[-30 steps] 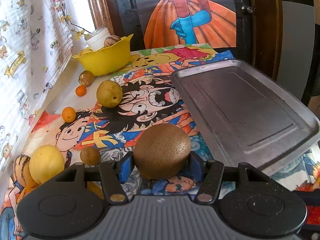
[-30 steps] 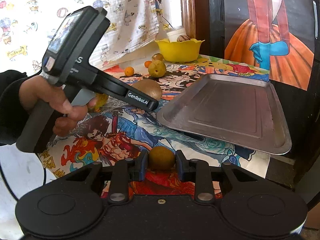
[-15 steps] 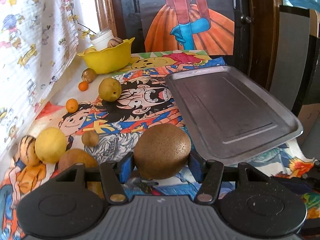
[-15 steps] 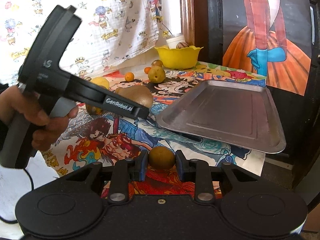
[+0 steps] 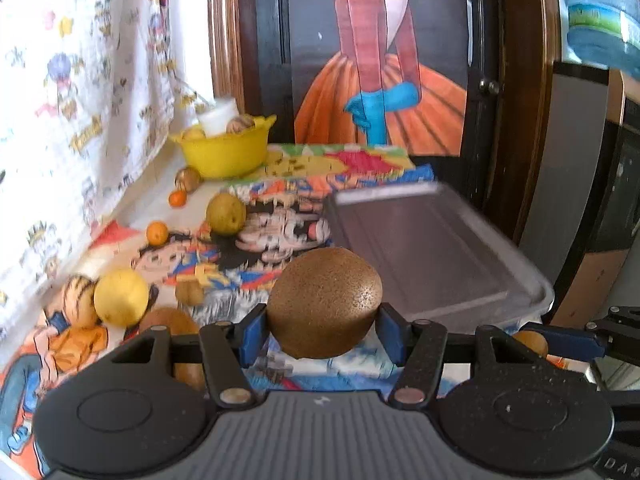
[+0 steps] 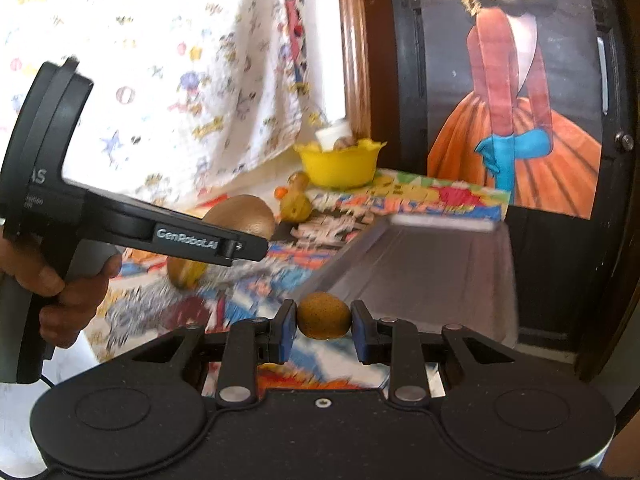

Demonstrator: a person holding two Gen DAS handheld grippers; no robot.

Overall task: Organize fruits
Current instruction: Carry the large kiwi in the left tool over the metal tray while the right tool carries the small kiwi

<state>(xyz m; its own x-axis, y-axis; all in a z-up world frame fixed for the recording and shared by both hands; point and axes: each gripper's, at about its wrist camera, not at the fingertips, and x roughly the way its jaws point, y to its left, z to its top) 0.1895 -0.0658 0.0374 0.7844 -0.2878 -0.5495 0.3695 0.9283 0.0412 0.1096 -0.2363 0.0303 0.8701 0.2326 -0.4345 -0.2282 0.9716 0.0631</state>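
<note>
My left gripper (image 5: pixel 322 326) is shut on a large brown round fruit (image 5: pixel 324 302), held in the air in front of the near left corner of a metal tray (image 5: pixel 432 252). My right gripper (image 6: pixel 324 330) is shut on a small brown fruit (image 6: pixel 324 315), raised before the tray (image 6: pixel 432 276). In the right wrist view the left gripper (image 6: pixel 236 246), held in a person's hand (image 6: pixel 68 292), sits at the left with the large fruit (image 6: pixel 240 216) at its tip. The right gripper's blue fingers (image 5: pixel 568 340) and its small fruit (image 5: pixel 530 342) show at the right edge of the left wrist view.
A yellow bowl (image 5: pixel 224 152) holding a white cup and fruits stands at the back left. Loose fruits lie on the cartoon-print cloth: a pear (image 5: pixel 226 213), two small oranges (image 5: pixel 157 233), a lemon (image 5: pixel 121 297), a striped fruit (image 5: pixel 78 300) and brown ones. A curtain hangs on the left.
Both grippers have risen with their fruits and pulled back from the table. The left one has rolled a little. Neither grip has changed. The tray sits lower and farther in both views.
</note>
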